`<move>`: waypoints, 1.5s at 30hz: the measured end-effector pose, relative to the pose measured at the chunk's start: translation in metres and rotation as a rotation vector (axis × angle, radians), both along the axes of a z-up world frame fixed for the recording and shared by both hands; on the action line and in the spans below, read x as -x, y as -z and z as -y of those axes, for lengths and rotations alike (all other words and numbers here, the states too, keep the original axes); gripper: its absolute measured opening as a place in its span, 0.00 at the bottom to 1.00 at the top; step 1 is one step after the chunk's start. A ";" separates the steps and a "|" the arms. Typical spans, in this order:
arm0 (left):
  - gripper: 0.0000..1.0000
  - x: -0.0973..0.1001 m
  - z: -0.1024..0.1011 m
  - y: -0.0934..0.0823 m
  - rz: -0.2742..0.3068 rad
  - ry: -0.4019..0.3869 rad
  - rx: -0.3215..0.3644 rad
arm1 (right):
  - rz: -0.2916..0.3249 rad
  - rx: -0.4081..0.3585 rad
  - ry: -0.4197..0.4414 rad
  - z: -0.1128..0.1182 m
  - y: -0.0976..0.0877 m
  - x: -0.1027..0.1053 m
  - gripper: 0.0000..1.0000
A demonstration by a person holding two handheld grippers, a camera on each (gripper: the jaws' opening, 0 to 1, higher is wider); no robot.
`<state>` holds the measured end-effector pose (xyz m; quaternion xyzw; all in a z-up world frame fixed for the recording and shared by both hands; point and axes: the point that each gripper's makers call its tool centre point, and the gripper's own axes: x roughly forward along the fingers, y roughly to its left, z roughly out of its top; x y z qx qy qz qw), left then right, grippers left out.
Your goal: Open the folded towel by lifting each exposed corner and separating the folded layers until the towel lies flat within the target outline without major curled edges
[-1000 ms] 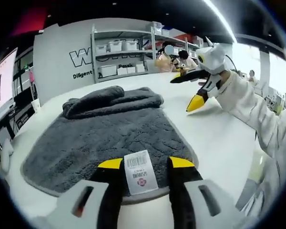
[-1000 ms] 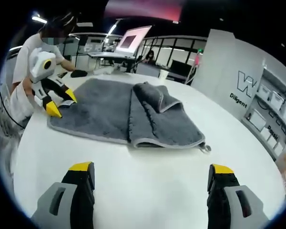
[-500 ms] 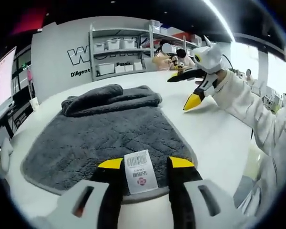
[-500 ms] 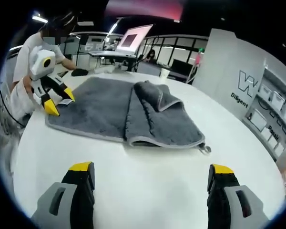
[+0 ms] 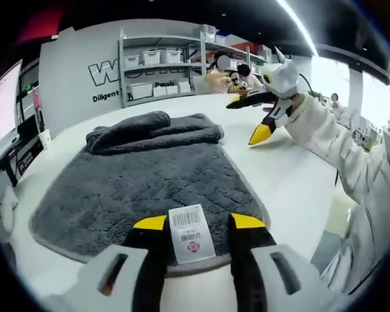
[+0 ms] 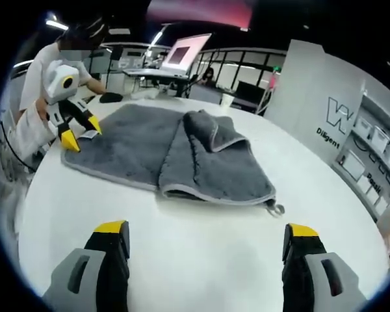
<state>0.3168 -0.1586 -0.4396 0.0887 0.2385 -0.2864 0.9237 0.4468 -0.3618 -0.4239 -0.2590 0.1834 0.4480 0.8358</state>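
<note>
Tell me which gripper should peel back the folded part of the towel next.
Right, probably. The right gripper is open, empty and faces the folded flap across bare table. The left gripper straddles the towel edge at its white label, far from the fold.

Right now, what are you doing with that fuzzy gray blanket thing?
It's a gray towel on a white table, and a person is unfolding it with two hand-held grippers. The left gripper sits at the towel's edge, its jaws on either side of the white tag. The right gripper is open, above bare table, apart from the towel. One end is bunched in folds, so it isn't flat yet.
</note>
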 end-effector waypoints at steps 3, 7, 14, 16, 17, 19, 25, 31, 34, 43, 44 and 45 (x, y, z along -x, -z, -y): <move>0.36 0.001 -0.003 0.000 -0.002 0.001 -0.005 | -0.003 -0.002 -0.003 0.000 0.000 0.000 0.97; 0.36 0.003 -0.007 0.000 -0.005 0.000 -0.003 | 0.000 -0.017 -0.009 -0.001 -0.003 0.000 0.95; 0.40 0.002 -0.009 -0.004 0.007 -0.020 0.039 | -0.008 -0.121 0.037 0.001 -0.016 -0.008 0.87; 0.48 -0.002 -0.010 -0.013 0.045 -0.046 0.069 | -0.027 -0.145 0.055 0.002 -0.016 -0.011 0.83; 0.52 -0.003 -0.012 -0.018 0.052 -0.054 0.084 | -0.039 -0.167 0.061 0.002 -0.016 -0.010 0.82; 0.53 -0.004 -0.015 -0.024 0.071 -0.063 0.093 | -0.054 -0.211 0.074 0.002 -0.019 -0.012 0.78; 0.63 -0.011 -0.041 -0.025 0.085 -0.169 0.089 | -0.077 -0.404 0.170 -0.006 -0.030 -0.032 0.58; 0.82 -0.014 -0.051 -0.025 0.086 -0.228 0.118 | -0.042 -0.530 0.301 -0.001 -0.030 -0.057 0.44; 0.90 -0.016 -0.054 -0.026 0.089 -0.245 0.124 | -0.047 -0.533 0.324 0.000 -0.025 -0.063 0.38; 0.99 -0.017 -0.066 -0.026 0.092 -0.286 0.142 | 0.043 -0.554 0.359 0.001 -0.022 -0.090 0.27; 0.99 -0.018 -0.067 -0.026 0.092 -0.291 0.139 | 0.026 -0.552 0.364 0.000 -0.016 -0.091 0.27; 0.99 -0.018 -0.068 -0.026 0.091 -0.293 0.136 | 0.021 -0.551 0.366 0.000 -0.014 -0.091 0.26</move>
